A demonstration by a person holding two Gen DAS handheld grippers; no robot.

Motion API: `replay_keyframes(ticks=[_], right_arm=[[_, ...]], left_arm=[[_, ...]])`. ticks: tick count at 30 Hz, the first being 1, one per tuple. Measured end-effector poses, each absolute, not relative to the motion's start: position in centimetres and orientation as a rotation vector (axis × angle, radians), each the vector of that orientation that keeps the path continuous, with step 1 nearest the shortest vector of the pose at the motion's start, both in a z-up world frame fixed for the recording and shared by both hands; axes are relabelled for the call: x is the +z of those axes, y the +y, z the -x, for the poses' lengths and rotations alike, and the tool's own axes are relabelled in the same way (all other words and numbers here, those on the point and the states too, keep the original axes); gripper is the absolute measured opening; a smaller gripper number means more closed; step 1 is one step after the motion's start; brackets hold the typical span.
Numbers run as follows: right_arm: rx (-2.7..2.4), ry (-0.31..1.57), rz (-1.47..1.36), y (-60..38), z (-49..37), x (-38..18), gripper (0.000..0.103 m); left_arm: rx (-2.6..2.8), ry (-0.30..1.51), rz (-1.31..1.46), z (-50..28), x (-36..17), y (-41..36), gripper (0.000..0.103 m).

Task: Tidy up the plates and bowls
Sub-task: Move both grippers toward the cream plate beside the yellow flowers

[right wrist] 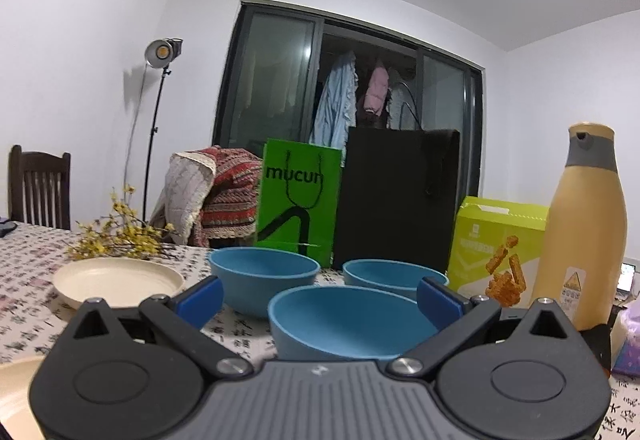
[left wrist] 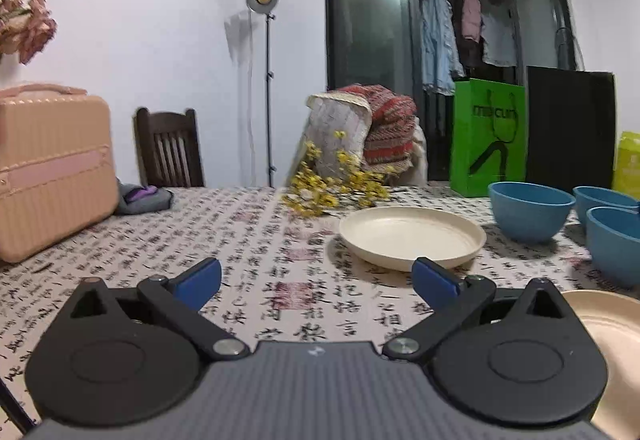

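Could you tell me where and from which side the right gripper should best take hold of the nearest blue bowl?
Probably by the near rim of the nearest blue bowl, coming from straight in front and slightly above. It stands upright with its mouth open, centred between the open right gripper fingers, so one finger can slip inside the thin wall and one outside. The round body looks too wide to span.

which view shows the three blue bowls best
The right wrist view: all three round blue bowls sit whole and central, just ahead of the open right tool. The left wrist view pushes them to its right edge, cropping two.
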State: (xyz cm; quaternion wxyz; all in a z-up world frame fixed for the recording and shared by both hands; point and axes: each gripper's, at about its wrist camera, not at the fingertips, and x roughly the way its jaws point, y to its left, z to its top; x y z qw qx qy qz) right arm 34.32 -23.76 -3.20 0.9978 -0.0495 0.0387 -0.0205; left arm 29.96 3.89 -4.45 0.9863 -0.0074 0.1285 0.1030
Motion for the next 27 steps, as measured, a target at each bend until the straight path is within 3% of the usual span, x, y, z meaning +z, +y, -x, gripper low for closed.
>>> replay_keyframes(ticks=[27], right_arm=[[0.121, 0.205, -0.126, -21.9, -34.7, 2.3, 0.103]], left_arm=[[0.043, 0.314, 0.173, -30.6, 3.6, 5.7, 0.103]])
